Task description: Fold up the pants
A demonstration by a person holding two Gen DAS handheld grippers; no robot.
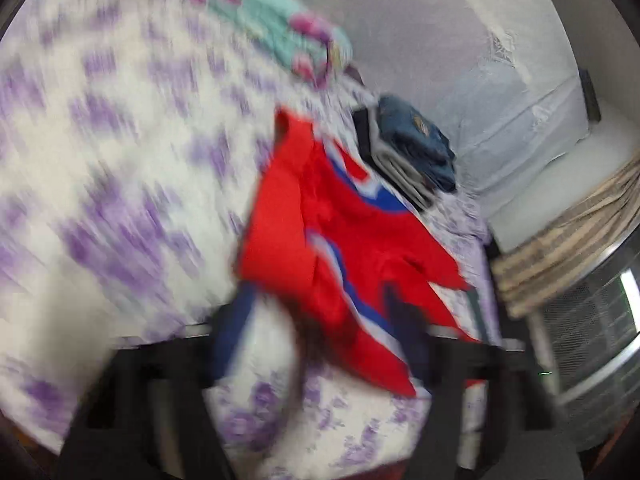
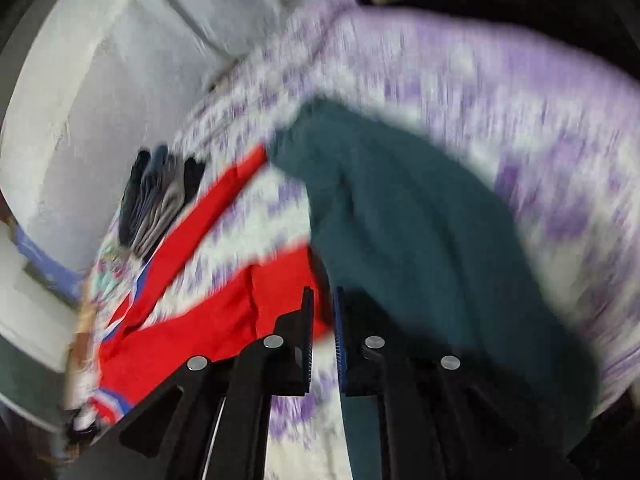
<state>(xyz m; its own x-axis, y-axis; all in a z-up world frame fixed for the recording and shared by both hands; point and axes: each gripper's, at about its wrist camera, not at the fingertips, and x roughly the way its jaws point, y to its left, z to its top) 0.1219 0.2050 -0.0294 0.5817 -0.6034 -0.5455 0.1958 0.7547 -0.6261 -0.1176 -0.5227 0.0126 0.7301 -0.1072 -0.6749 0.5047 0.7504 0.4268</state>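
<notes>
Both views are motion-blurred. Red pants with blue and white stripes (image 1: 320, 232) lie crumpled on a white bedsheet with purple flowers (image 1: 100, 140). My left gripper (image 1: 316, 344) is right at their near edge; its fingers are spread wide and red cloth hangs between them, with no clear grip. In the right wrist view the red pants (image 2: 192, 320) lie to the left and a dark teal garment (image 2: 420, 232) lies ahead and right. My right gripper (image 2: 322, 320) has its jaws nearly together, with only a narrow gap and nothing clearly between them.
A stack of folded clothes with denim on top (image 1: 408, 148) sits beyond the pants; it also shows in the right wrist view (image 2: 156, 200). A teal and pink folded item (image 1: 280, 32) lies further back. A white wall (image 1: 500, 80) and a striped cloth (image 1: 568, 240) are to the right.
</notes>
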